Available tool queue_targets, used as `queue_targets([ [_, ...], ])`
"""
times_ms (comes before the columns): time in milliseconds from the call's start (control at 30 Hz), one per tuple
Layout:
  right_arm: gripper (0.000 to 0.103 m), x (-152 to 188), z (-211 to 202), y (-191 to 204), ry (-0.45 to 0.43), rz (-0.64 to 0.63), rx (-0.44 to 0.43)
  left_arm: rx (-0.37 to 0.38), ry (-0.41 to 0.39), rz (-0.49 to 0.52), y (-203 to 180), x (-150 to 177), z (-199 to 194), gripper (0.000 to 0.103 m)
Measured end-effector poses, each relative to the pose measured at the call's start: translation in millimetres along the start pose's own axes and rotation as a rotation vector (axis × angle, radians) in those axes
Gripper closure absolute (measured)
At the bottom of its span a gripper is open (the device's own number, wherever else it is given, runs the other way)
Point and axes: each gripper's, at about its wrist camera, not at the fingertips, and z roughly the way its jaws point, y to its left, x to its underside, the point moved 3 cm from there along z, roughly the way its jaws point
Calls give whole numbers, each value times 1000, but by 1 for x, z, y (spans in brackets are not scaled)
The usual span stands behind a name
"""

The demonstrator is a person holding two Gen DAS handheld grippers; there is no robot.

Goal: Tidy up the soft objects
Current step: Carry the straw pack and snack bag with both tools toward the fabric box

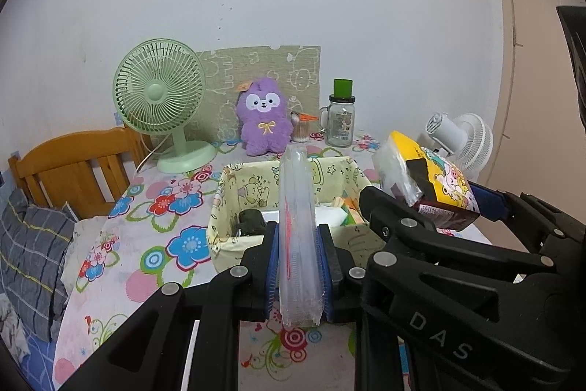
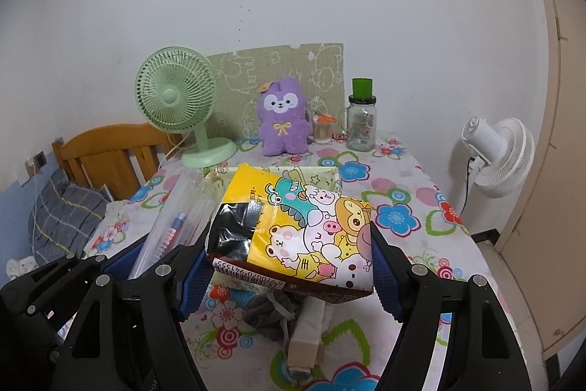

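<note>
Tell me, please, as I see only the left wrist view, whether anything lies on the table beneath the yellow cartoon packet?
Observer: Yes. The right wrist view shows a dark grey fabric bundle on the floral tablecloth, beneath the yellow cartoon packet.
Operator: Is anything else down there?
Observer: A beige block lies beside the bundle, to its right in that view.

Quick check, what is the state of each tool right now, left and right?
Left tool: shut on the clear plastic packet, held upright.
Right tool: closed on the yellow cartoon pack, pads on both sides.
</note>
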Motion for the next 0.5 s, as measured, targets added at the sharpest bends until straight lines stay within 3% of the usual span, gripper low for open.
queue_targets([
  [500,26,-19,31,-1,-6,-10,-1,-8,2,-9,8,-16,29,85],
])
